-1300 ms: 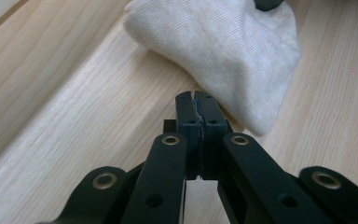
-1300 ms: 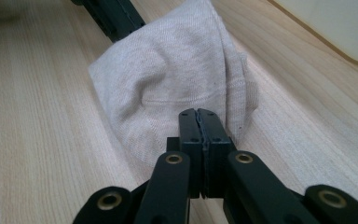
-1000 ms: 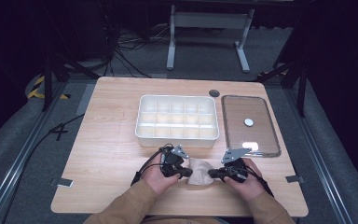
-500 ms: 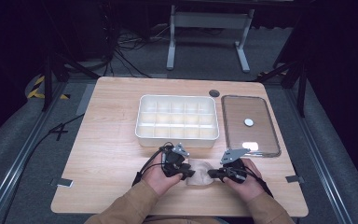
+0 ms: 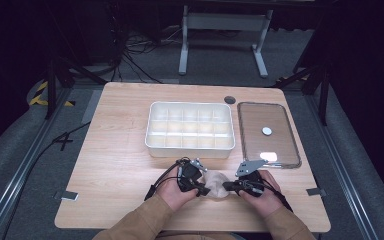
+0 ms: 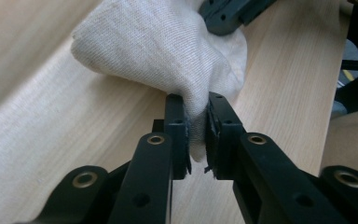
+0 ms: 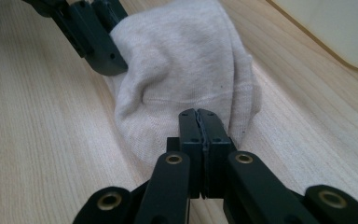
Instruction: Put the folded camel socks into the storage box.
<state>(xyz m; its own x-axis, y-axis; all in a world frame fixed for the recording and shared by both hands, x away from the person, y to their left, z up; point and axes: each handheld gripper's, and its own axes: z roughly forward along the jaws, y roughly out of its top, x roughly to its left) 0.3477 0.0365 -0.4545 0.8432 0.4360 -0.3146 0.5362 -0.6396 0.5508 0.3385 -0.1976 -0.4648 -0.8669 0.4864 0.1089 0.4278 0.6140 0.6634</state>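
Near the front tabletop (image 5: 115,170) edge, the sock (image 5: 216,178) lies between both hand-held grippers. Left hand-held gripper (image 6: 196,135) has just been closing on its fold; right hand-held gripper (image 7: 199,128) looks fully shut at the sock's edge. Next probably a careful fold.

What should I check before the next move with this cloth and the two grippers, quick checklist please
1. Left gripper pinching the beige cloth: ok; its jaws have just been closing, with a fold between the pads.
2. Right gripper shut: ok. Whether it grips cloth: cannot tell.
3. Cloth resting on the table between both grippers: ok.
4. White divided tray compartments empty: ok.
5. Clear lid lying beside the tray, off it: ok.
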